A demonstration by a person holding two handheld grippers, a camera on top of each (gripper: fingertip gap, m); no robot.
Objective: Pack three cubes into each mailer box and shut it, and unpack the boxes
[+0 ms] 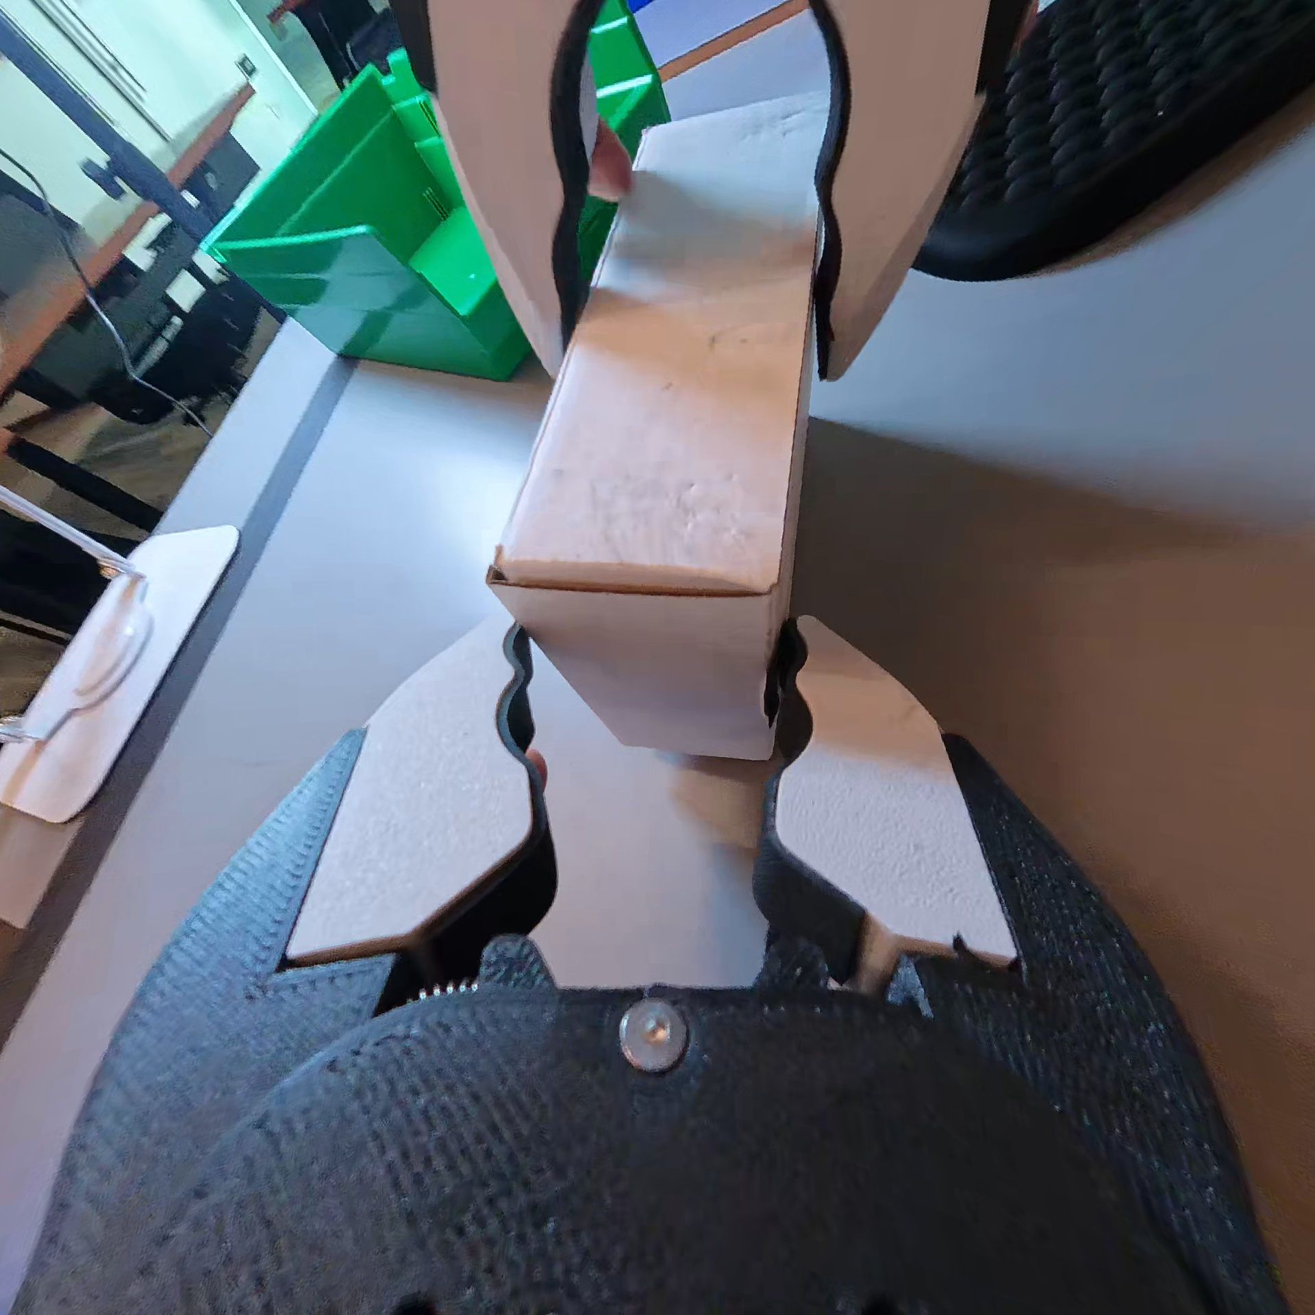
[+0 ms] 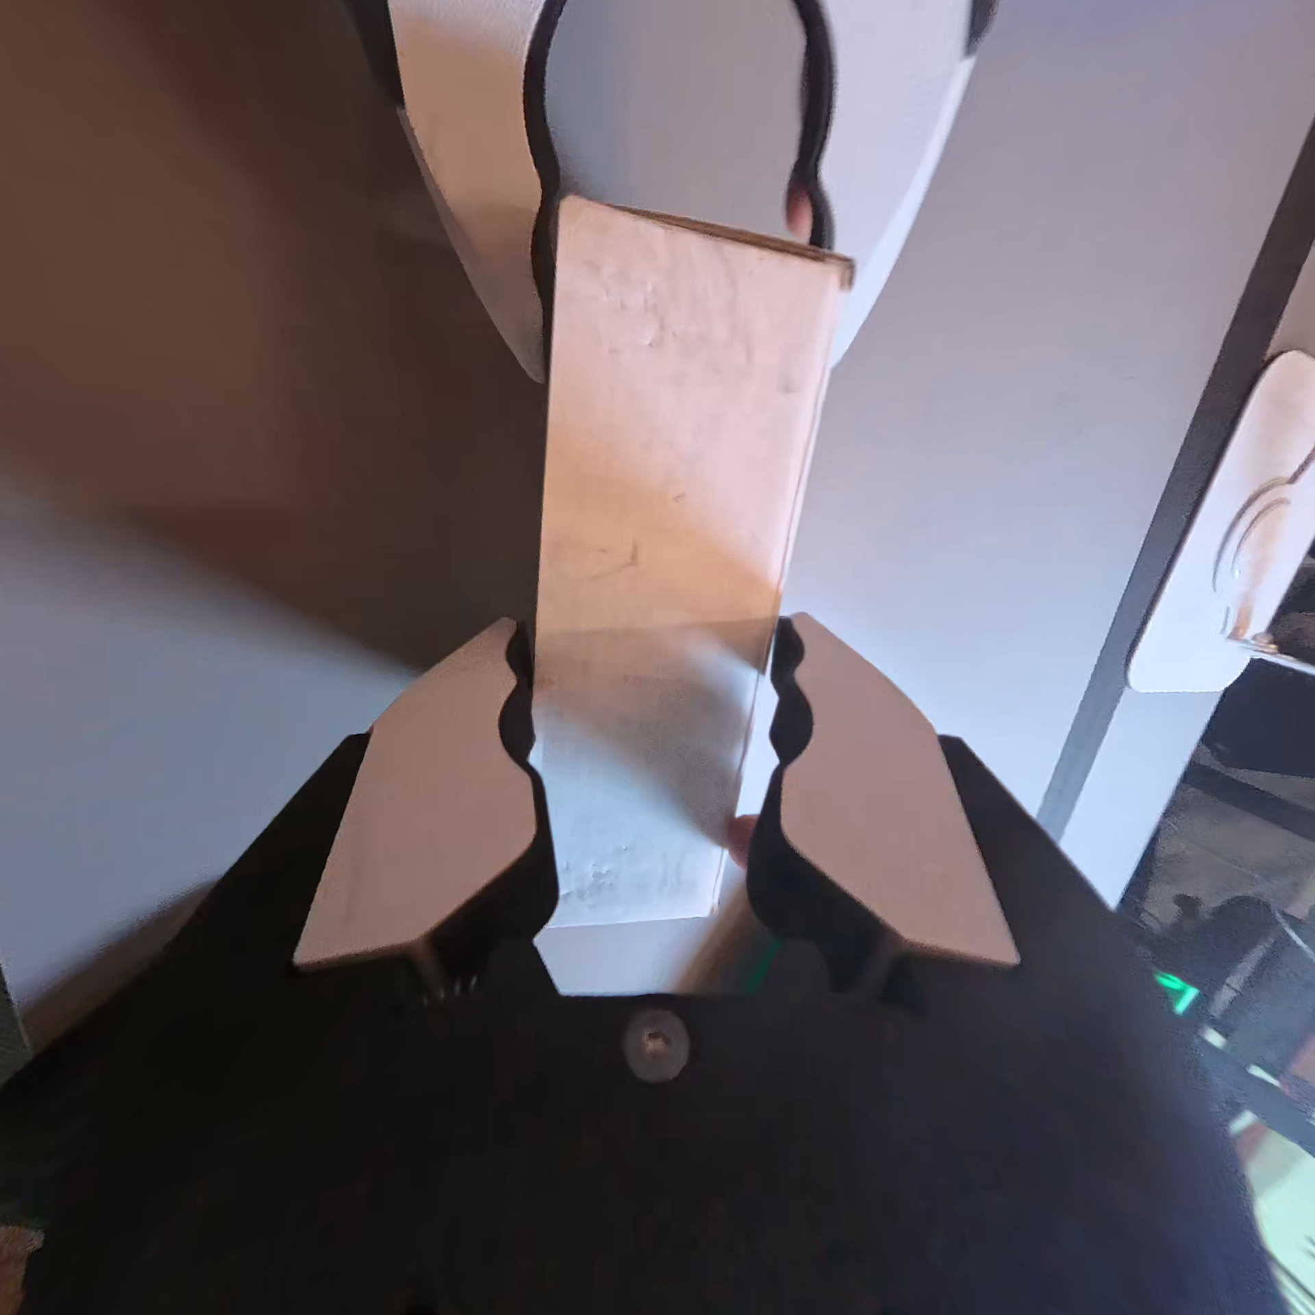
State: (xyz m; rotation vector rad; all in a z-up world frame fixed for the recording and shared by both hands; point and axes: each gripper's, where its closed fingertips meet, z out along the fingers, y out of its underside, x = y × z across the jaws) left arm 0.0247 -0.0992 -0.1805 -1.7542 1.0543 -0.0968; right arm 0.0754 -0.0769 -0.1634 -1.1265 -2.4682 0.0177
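Note:
A shut white mailer box (image 1: 669, 427) is held between both grippers, one at each end, tilted above the grey table (image 1: 1032, 427). My left gripper (image 1: 655, 655) is shut on its near end. My right gripper (image 1: 697, 356) clamps the far end. In the right wrist view the box (image 2: 676, 427) runs away from my right gripper (image 2: 651, 640), whose fingers press on its sides. My left gripper (image 2: 683, 299) holds the far end. No cubes are in view.
Green plastic bins (image 1: 370, 270) stand at the table's far left. A white base plate with a clear holder (image 1: 107, 676) lies by the left edge and also shows in the right wrist view (image 2: 1224, 534). A black mesh chair (image 1: 1138, 128) is beyond the table. The gap from one gripper's tips to the other's is roughly 7 centimeters.

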